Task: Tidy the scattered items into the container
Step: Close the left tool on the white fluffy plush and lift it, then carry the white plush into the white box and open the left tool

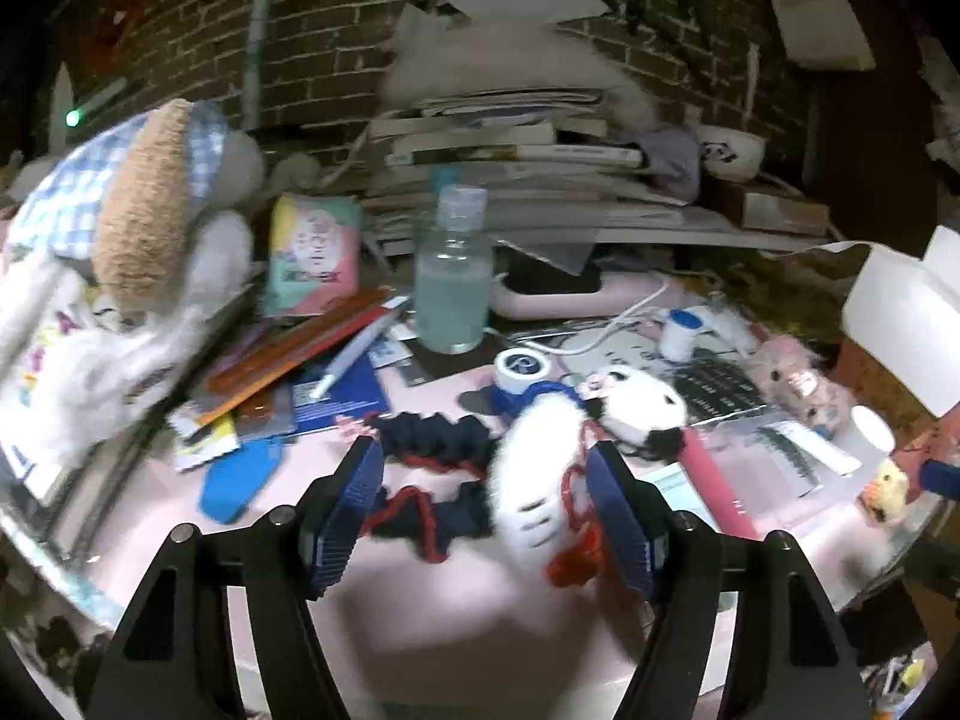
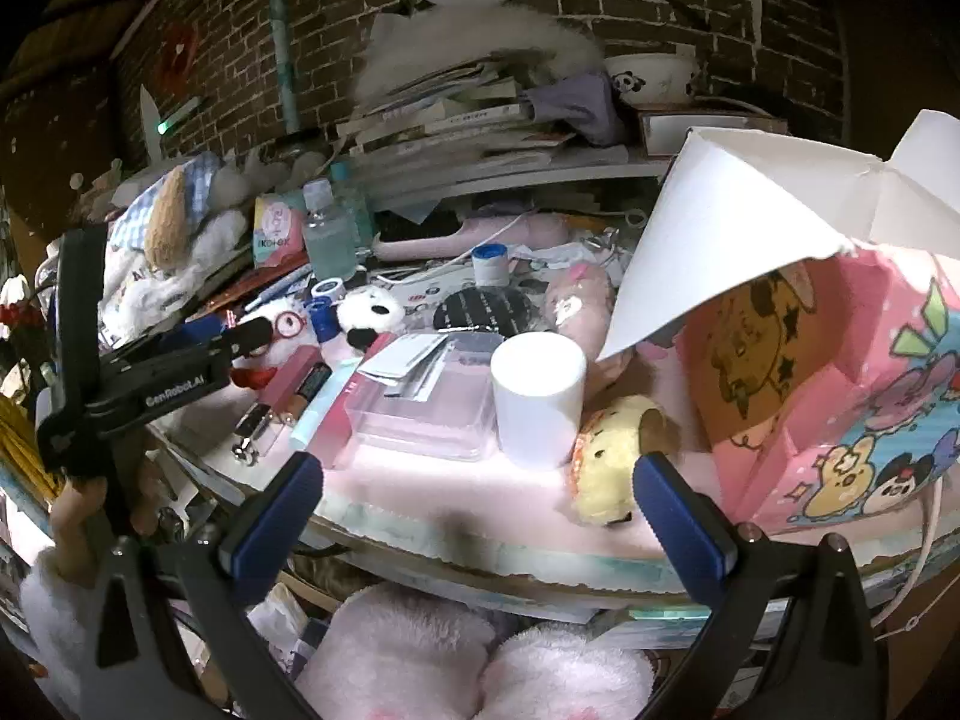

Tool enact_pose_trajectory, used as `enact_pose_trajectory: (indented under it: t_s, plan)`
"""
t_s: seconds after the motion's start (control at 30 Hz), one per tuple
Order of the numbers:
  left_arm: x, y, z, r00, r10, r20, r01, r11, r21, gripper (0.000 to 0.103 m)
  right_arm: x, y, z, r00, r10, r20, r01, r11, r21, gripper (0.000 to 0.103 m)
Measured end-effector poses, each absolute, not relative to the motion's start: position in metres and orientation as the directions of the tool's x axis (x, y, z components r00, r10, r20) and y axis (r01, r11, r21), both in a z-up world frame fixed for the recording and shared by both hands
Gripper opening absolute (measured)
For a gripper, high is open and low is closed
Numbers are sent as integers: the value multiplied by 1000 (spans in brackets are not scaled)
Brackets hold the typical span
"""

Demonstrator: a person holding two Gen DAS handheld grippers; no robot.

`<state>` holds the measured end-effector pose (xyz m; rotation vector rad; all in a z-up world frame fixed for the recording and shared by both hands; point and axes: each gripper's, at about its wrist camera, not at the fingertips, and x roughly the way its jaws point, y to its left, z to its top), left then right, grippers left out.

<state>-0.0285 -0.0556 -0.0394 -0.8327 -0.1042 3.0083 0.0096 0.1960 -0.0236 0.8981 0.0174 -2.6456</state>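
The left gripper (image 1: 483,516) hangs low over a pink desk (image 1: 420,612) with its jaws spread wide, and between its 2 blue pads (image 1: 348,516) lie a white plush toy (image 1: 540,474) with red yarn and a dark blue scrunchie (image 1: 432,438) edged in red; whether either pad touches them cannot be told, as the picture is blurred there. Just beyond the white plush toy lies a panda plush (image 1: 642,408), and behind it stand a roll of tape (image 1: 519,367) and a clear bottle (image 1: 453,282) with a pale cap. A blue cloth (image 1: 237,480) lies flat on the desk to the left of the gripper. The right gripper (image 2: 474,504) hovers at the near edge of the desk, jaws also wide and holding nothing. Ahead of it sit a yellow plush (image 2: 606,462), a white cup (image 2: 537,399) touching it, and a clear plastic case (image 2: 432,414) with cards on top. The container, a pink cartoon box (image 2: 852,408) with its white flap (image 2: 738,240) raised, stands open at the right end of the desk, just beside the yellow plush and well apart from the panda plush. In the right wrist view the left gripper shows at far left, with a hand (image 2: 66,516) on its handle.
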Motion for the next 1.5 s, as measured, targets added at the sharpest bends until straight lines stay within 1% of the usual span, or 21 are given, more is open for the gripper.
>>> enact_pose_trajectory:
  t_s: [0.03,0.07,0.1,0.23,0.27,0.3,0.47,0.77,0.9,1.1,1.27,1.4,1.5]
  plan:
    - [-30,-54,-40,-856,44,-515,-10,-998,-68,56,10,196,-24,-737,-321,-595,328,-939,100,103]
    - [-30,-53,-41,-855,58,-515,-24,-997,-74,48,9,196,-25,-734,-324,-597,329,-939,104,103]
    - [-31,-52,-41,-854,74,-515,-38,-996,-80,42,8,197,-26,-731,-327,-598,330,-938,110,103]
    - [-36,-47,-45,-838,107,-536,-69,-994,-90,35,5,197,-29,-721,-339,-605,334,-934,125,103]
    - [-38,-47,-48,-832,117,-543,-78,-992,-95,31,5,196,-29,-720,-340,-605,335,-934,125,103]
    - [-38,-46,-50,-829,123,-545,-83,-992,-98,30,5,196,-29,-719,-340,-606,337,-933,125,103]
    - [-39,-49,-49,-826,140,-546,-88,-989,-121,28,4,195,-30,-716,-343,-608,338,-932,128,103]
    - [-35,-50,-42,-837,134,-530,-87,-990,-113,25,3,194,-29,-716,-346,-606,340,-931,129,103]
    - [-32,-53,-33,-844,116,-523,-68,-991,-111,25,3,194,-29,-717,-350,-603,343,-930,132,103]
    - [-28,-46,-5,-858,158,-488,-108,-986,-129,25,3,194,-29,-719,-360,-594,349,-927,139,103]
    - [-32,-24,27,-855,244,-458,-199,-969,-146,25,4,198,-30,-724,-372,-581,350,-924,155,103]
    - [-36,7,53,-844,319,-431,-290,-948,-134,25,7,201,-30,-732,-389,-559,360,-918,167,103]
    - [-39,31,70,-806,414,-423,-385,-909,-156,25,11,201,-29,-736,-403,-544,376,-912,166,103]
